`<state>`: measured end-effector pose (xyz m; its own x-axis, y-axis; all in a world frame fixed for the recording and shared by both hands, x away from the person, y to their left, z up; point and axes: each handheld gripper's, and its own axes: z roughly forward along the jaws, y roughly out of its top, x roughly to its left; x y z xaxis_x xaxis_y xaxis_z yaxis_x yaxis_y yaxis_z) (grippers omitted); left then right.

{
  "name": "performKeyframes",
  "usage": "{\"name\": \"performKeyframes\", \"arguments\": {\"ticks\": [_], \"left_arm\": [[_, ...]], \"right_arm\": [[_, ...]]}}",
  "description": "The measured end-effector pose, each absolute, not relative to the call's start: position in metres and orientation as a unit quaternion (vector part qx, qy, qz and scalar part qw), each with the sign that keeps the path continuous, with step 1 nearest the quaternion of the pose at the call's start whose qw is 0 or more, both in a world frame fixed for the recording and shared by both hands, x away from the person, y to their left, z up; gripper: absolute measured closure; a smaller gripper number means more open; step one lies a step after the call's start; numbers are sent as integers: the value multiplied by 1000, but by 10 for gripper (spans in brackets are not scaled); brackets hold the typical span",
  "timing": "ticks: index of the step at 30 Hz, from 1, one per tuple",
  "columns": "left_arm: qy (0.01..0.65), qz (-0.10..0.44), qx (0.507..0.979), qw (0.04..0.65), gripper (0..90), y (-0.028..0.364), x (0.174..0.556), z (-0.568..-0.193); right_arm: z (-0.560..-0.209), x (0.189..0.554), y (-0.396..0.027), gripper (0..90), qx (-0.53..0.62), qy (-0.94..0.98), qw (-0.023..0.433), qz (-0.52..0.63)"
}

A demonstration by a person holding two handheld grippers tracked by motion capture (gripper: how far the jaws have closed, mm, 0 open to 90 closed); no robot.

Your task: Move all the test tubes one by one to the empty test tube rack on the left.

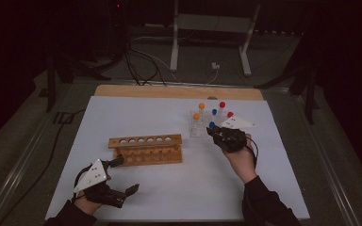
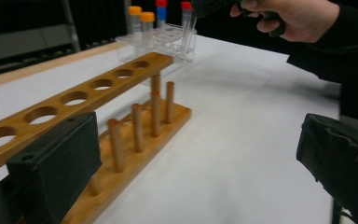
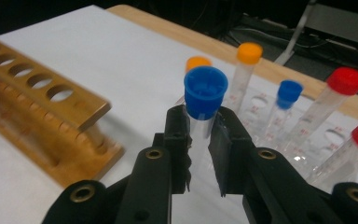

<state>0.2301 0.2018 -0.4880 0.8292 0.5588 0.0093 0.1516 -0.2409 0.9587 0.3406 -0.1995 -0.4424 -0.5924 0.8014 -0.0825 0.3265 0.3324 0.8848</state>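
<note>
Left gripper (image 1: 122, 176), black, grey three-cornered plate on top: near left of surface (image 1: 136, 193), held low in left hand (image 1: 88, 203), pointing right and slightly far. Fingers (image 2: 56, 163) spread wide, nothing between them.

Right gripper (image 1: 211, 130), black, same grey plate: far right, raised off surface, pointing left and far. Right hand (image 1: 242, 157) wraps grip from near side, dark sleeve (image 1: 266, 202) running in from near edge. Fingers (image 3: 179, 140) clamped on clear tube with blue cap (image 3: 205, 88), pads just under cap.

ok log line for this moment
right hand-held gripper: shut on blue-capped tube | left hand-held gripper: open, idle | wooden rack: empty
</note>
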Motion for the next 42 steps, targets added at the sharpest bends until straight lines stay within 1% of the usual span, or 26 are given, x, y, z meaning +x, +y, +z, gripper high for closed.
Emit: {"name": "performKeyframes", "arguments": {"ticks": [8,12,17,21,30,32,35,42], "left_arm": [[221,171,768,577,5,183,231,-470],[218,150,770,581,5,174,235,-461],[214,133,775,579,5,161,242,-451],[212,123,780,576,5,148,249,-444],[184,113,788,576,15,117,261,-431],[178,111,789,578,37,109,264,-428],[173,110,789,578,38,104,266,-425],[157,101,789,586,87,84,276,-417]], "right_arm": [[-449,322,-198,777,350,789,254,437],[-453,307,-195,776,340,797,243,436],[-453,295,-195,776,330,802,242,435],[-454,290,-193,776,324,806,237,434],[-455,280,-190,777,316,811,226,437],[-454,278,-189,776,314,812,224,438],[-454,277,-187,776,311,814,223,438],[-453,273,-183,776,301,818,219,439]]}}
